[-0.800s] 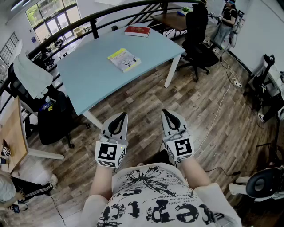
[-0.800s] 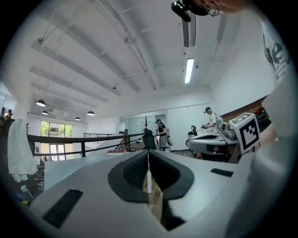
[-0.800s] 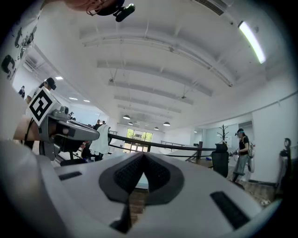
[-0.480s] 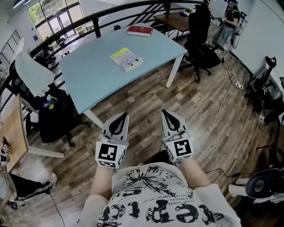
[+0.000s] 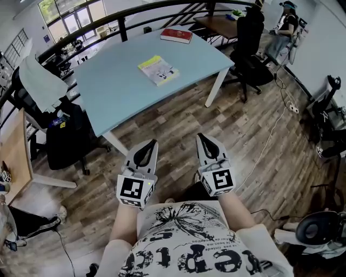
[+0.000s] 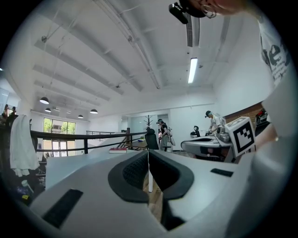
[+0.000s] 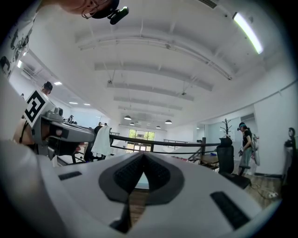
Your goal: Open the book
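A closed book with a yellow and white cover [image 5: 158, 70] lies on the light blue table [image 5: 119, 89], well ahead of both grippers. A closed red book [image 5: 176, 35] lies at the table's far edge, and it also shows in the left gripper view as the red book [image 6: 118, 150]. My left gripper [image 5: 152, 143] and right gripper [image 5: 200, 136] are held side by side over the wooden floor, short of the table's near corner. Both point level and hold nothing. The left gripper [image 6: 148, 151] has its jaws shut tip to tip. So does the right gripper [image 7: 143, 155].
A chair draped in white cloth [image 5: 39, 86] and a black bag [image 5: 65, 143] stand left of the table. A black office chair [image 5: 252, 51] stands to its right. A dark railing [image 5: 124, 13] runs behind, people stand at the back right, and a cable [image 5: 265, 146] lies on the floor.
In the head view the table and both books have shifted slightly up and to the right. Both grippers stay shut in the same place, side by side.
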The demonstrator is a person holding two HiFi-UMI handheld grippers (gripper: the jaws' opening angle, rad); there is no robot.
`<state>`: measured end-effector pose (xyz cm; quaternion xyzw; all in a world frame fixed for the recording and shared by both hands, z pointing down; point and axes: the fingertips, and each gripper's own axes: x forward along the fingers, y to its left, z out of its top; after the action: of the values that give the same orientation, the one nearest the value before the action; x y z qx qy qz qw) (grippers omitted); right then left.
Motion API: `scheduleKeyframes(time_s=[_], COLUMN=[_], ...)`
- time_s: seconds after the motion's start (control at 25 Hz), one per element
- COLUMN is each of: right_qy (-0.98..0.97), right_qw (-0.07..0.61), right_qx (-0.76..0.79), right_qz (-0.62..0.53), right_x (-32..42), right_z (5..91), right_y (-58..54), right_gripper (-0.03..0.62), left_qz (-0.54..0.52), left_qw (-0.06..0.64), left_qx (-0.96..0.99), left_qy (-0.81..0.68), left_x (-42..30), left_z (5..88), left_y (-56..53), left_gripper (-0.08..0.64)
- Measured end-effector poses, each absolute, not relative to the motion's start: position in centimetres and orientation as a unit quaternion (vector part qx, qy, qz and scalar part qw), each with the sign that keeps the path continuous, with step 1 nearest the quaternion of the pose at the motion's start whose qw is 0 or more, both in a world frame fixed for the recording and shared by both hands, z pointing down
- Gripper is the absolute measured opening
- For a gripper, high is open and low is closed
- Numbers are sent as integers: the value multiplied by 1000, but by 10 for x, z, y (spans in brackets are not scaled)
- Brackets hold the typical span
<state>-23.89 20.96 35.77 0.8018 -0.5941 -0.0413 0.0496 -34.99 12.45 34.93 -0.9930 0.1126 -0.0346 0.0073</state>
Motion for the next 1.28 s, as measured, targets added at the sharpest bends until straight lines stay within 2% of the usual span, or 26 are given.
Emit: scheduleKeyframes(time_s=[0.32,0.92,1.28], right_qy=[-615,-686,-719], right_qw=[54,71,71], right_qx=[786,723,692], right_qz=[-41,-46,-15], right_x=[-166,101,189], right_z=[376,377,386], right_y=[175,101,36], right_gripper=[12,12,12], left_qz=[-42,-57,-84], left_qw=[-3,-17,-7], left_qx=[-989,-964,-949], left_qy=[145,258,305], left_x=[-290,-42,41], left_z=[370,384,400], left_y=[93,33,-20], left_gripper=[20,20,20])
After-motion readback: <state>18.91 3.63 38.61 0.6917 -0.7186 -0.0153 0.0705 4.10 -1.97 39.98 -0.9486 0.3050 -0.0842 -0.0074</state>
